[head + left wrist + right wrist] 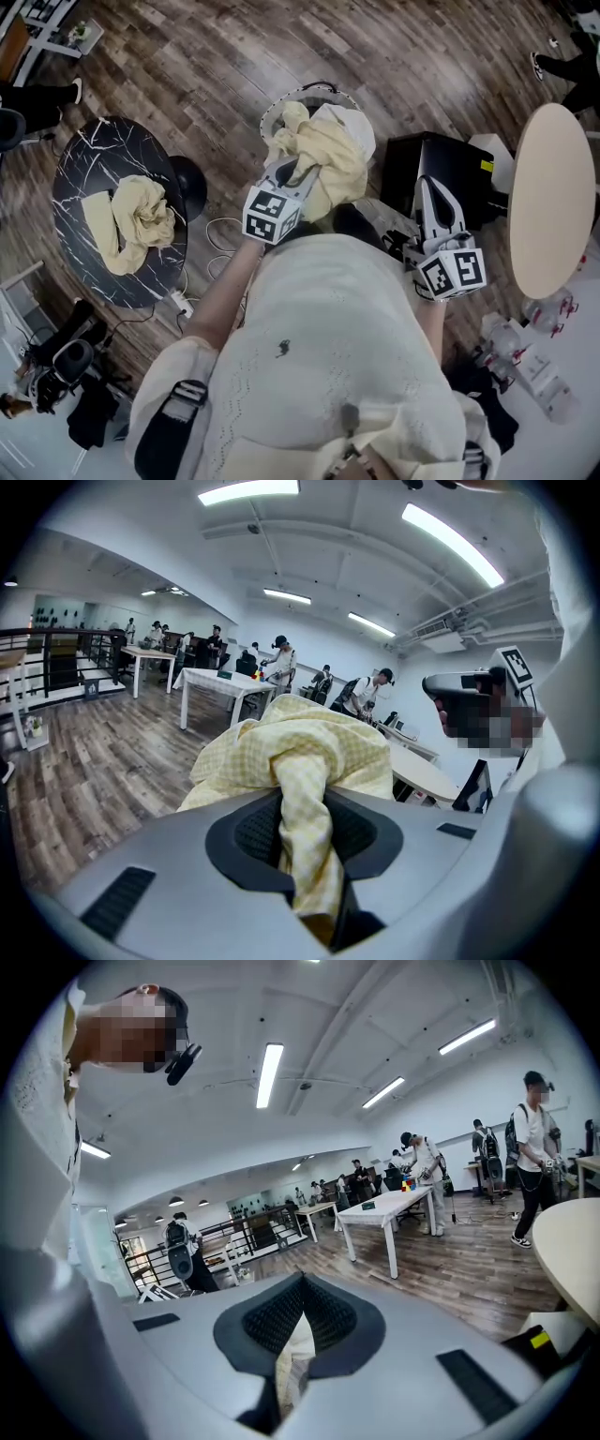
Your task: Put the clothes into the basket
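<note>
**Yellow Garment Held Over the Basket, One More Waiting**

We judged the step in hand to be the drop. The left tool point(296, 176) was pinching a bunched fold of the yellow checked garment point(330, 161). In the left gripper view the cloth point(292, 752) ran straight down between the pads, which pressed on it from both sides. From the head view the garment hung over the mouth of the basket point(330, 92), on the floor ahead of us. We could not tell whether its lower folds already rested inside.

The right tool point(428, 186) was off to the side, well apart from the basket, with its jaws pressed together at the tips. In its own view a pale sliver showed in the gap behind the pads point(298, 1335). We could not say what it was, and the head view showed no garment hanging from that tool.

The next move, as we read it, called for spreading the left jaws over the opening, so the cloth fell inside the rim instead of draping across it. After that we would need to turn to the black marbled counter point(94, 159) at the left.

We counted two yellow garments: the one held and a second yellow garment point(141, 220) lying crumpled on that counter. We also counted one white cloth point(354, 124) already at the basket's far side, one basket and two tools.
</note>
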`<state>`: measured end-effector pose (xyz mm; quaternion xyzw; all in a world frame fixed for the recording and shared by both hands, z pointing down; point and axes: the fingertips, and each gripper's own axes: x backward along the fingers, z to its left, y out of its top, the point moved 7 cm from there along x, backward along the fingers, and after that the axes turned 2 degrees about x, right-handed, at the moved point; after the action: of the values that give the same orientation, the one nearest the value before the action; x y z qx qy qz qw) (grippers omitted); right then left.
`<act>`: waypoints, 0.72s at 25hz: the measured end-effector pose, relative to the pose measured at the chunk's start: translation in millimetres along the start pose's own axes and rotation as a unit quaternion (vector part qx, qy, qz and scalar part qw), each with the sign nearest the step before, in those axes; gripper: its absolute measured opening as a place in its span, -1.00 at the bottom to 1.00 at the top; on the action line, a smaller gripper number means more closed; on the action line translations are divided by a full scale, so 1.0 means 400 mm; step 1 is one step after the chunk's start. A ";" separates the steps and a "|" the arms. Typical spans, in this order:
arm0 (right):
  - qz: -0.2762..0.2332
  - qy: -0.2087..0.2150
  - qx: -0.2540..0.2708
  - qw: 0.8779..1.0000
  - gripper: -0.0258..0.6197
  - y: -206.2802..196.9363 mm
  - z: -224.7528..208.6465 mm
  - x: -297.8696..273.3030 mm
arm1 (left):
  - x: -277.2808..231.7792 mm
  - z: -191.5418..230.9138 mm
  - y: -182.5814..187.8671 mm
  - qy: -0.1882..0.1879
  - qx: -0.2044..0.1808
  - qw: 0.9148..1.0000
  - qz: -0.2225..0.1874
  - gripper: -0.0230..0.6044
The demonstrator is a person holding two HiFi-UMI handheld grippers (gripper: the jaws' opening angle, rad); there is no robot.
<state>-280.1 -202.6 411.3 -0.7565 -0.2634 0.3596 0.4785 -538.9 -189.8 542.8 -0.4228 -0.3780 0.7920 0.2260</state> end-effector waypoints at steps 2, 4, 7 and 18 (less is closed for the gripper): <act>0.000 -0.012 -0.005 1.000 -0.90 -0.002 -0.013 0.012 | -0.026 0.003 -0.012 -0.003 -0.004 1.000 0.016 -0.57; 0.001 -0.019 -0.008 1.000 -0.90 -0.003 -0.028 0.017 | -0.053 0.006 -0.023 -0.002 -0.011 0.999 0.033 -0.57; 0.002 -0.025 -0.011 1.000 -0.90 -0.003 -0.046 0.013 | -0.090 0.016 -0.035 0.000 -0.025 0.998 0.055 -0.57; 0.003 -0.050 -0.022 0.999 -0.90 -0.025 -0.071 0.025 | -0.246 0.089 -0.117 0.007 -0.035 0.987 0.154 -0.57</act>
<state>-252.0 -206.0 425.6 -0.7489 -0.2926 0.3920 0.4471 -513.8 -242.3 641.4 -0.4892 -0.3342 0.8007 0.0892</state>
